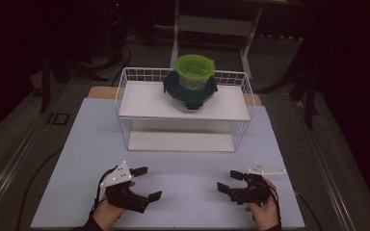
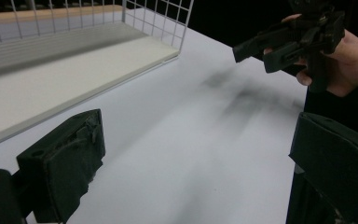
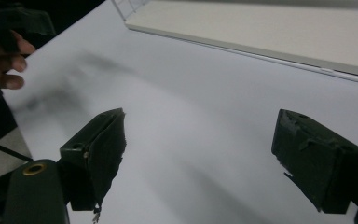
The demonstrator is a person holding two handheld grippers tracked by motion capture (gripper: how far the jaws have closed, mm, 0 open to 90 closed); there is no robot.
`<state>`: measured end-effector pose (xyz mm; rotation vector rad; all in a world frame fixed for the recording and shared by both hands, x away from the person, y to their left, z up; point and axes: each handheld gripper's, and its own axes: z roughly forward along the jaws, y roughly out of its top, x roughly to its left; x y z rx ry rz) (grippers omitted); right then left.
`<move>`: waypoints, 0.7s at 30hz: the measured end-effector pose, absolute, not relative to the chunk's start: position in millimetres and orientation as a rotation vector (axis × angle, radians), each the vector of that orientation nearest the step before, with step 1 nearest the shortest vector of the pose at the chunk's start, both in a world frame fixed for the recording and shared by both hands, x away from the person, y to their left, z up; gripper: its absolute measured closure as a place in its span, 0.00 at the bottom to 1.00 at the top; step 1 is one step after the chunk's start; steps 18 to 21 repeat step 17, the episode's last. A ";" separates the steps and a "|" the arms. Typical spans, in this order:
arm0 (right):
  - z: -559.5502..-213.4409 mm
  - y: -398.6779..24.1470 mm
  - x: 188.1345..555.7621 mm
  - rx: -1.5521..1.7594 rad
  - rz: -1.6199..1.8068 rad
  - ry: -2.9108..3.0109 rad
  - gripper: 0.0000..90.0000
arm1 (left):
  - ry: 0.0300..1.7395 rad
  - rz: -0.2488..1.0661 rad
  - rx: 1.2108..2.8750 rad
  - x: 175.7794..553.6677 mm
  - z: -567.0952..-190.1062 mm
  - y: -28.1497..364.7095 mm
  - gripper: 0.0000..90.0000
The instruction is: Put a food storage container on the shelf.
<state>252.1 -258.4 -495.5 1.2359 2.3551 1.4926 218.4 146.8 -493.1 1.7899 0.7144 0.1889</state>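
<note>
Two claws hover over a pale matte bench point(image 1: 77, 159) in a dark room: left claw point(image 1: 147, 183) wide open, empty; right claw point(image 1: 228, 181) likewise. Behind, a white wire basket point(image 1: 125, 91) carries a shelf board with a green-lidded tub point(image 1: 195, 71) stacked on a dark-lidded glass bowl point(image 1: 189, 95)
</note>
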 end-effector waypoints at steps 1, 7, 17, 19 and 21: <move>-496.1 -259.5 252.5 1.234 1.496 2.351 0.19 | 0.713 0.191 1.789 218.1 -493.4 147.3 0.03; -496.7 -263.8 254.8 1.240 1.507 2.323 0.19 | 0.692 0.190 1.775 217.8 -494.5 146.9 0.03; -500.0 -265.2 256.1 1.253 1.509 2.330 0.19 | 0.690 0.181 1.788 217.8 -497.8 145.4 0.03; -500.0 -265.2 256.1 1.253 1.509 2.330 0.19 | 0.690 0.181 1.788 217.8 -497.8 145.4 0.03; -500.0 -265.2 256.1 1.253 1.509 2.330 0.19 | 0.690 0.181 1.788 217.8 -497.8 145.4 0.03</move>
